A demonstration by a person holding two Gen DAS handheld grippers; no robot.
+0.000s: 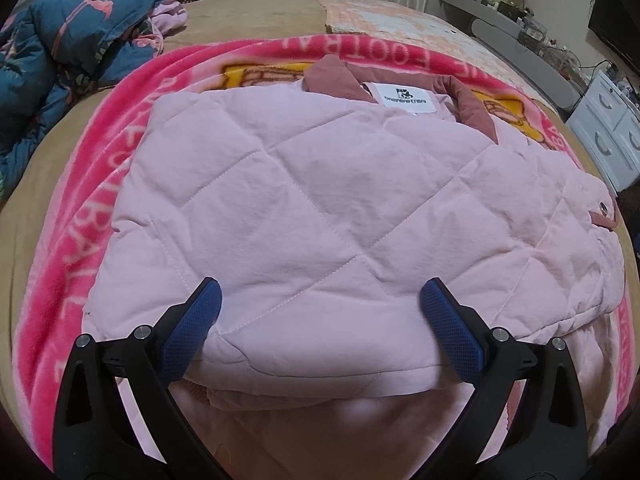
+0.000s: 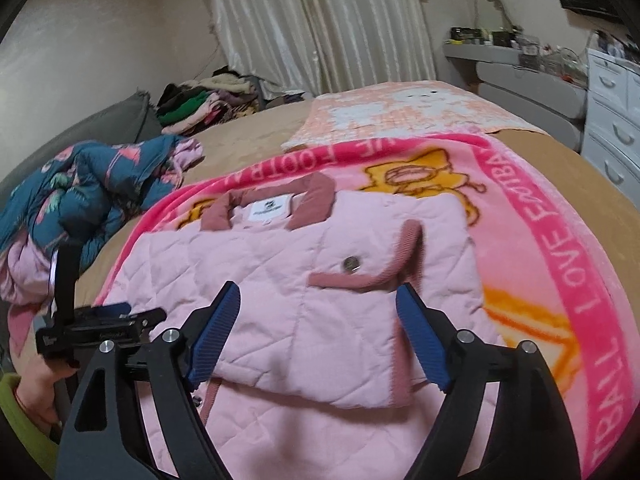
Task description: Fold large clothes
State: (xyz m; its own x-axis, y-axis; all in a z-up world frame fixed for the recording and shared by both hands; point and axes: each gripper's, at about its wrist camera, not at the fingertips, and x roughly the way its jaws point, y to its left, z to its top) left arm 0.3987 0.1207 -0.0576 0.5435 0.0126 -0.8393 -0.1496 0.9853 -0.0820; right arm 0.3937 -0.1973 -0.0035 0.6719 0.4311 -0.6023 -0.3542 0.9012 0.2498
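A pale pink quilted jacket [image 1: 320, 200] with a dusty-rose collar and white label lies folded on a bright pink blanket [image 1: 120, 128] on the bed. It also shows in the right wrist view [image 2: 304, 300], with a snap button and rose cuff on top. My left gripper [image 1: 320, 320] is open, its blue pads on either side of the jacket's near folded edge, holding nothing. My right gripper [image 2: 318, 336] is open over the jacket's near right part, holding nothing. The left gripper's body [image 2: 100, 324] shows at the left in the right wrist view.
A blue floral padded coat [image 2: 88, 192] is bundled at the bed's left. A pile of folded clothes [image 2: 208, 104] sits at the far end. A peach patterned cloth [image 2: 400, 112] lies beyond the blanket. White drawers [image 2: 612, 120] and a shelf stand at right.
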